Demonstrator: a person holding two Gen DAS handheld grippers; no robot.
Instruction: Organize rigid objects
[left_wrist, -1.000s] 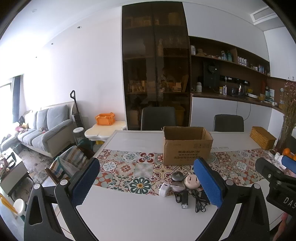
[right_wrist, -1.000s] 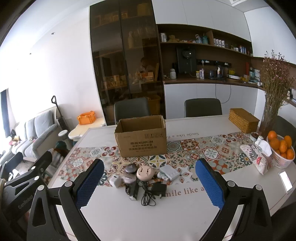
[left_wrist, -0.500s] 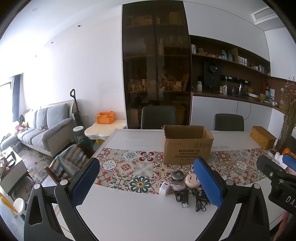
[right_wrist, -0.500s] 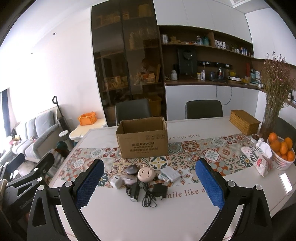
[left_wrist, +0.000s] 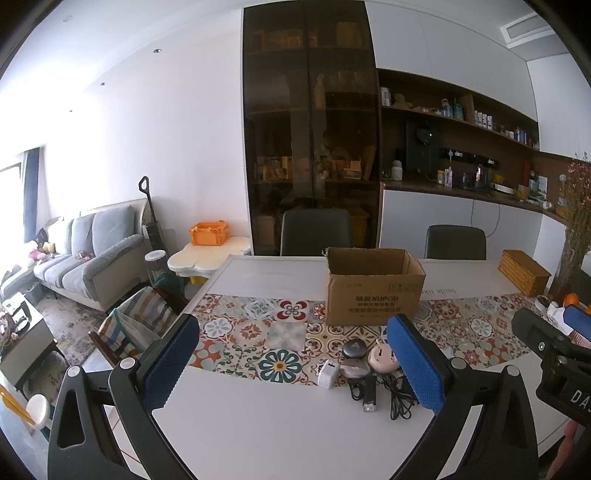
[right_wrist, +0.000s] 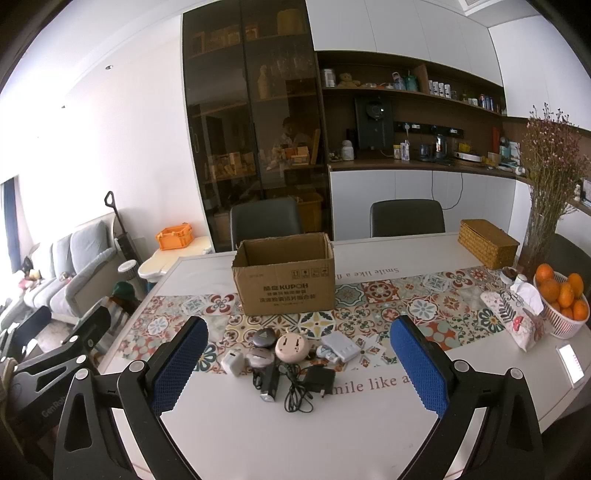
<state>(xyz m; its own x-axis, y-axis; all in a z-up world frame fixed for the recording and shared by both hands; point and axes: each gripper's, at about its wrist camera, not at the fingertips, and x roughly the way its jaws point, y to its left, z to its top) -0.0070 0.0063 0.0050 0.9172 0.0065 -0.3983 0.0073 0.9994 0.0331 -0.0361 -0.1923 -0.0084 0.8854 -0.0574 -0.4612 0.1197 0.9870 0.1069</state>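
An open cardboard box (right_wrist: 283, 282) (left_wrist: 373, 291) stands on the patterned runner of the white table (right_wrist: 258, 435). In front of it lies a small heap of gadgets: a white plug cube (right_wrist: 232, 363) (left_wrist: 328, 373), a dark round disc (right_wrist: 263, 337), a pink round device (right_wrist: 291, 346) (left_wrist: 380, 358), a white charger block (right_wrist: 341, 349), a black adapter (right_wrist: 319, 380) and tangled black cables (right_wrist: 295, 395). My right gripper (right_wrist: 297, 363) hangs open above the near side of the heap, holding nothing. My left gripper (left_wrist: 291, 365) is open too, left of the heap.
A wicker box (right_wrist: 487, 248), a vase of dried flowers (right_wrist: 546, 206), a tissue pouch (right_wrist: 517, 321) and a basket of oranges (right_wrist: 563, 299) fill the table's right end. Two dark chairs (right_wrist: 266, 221) stand behind. A sofa (left_wrist: 88, 251) is at left.
Both views have tilted slightly, so the box and the heap sit a little lower in frame. Nothing on the table has moved and both grippers stay open.
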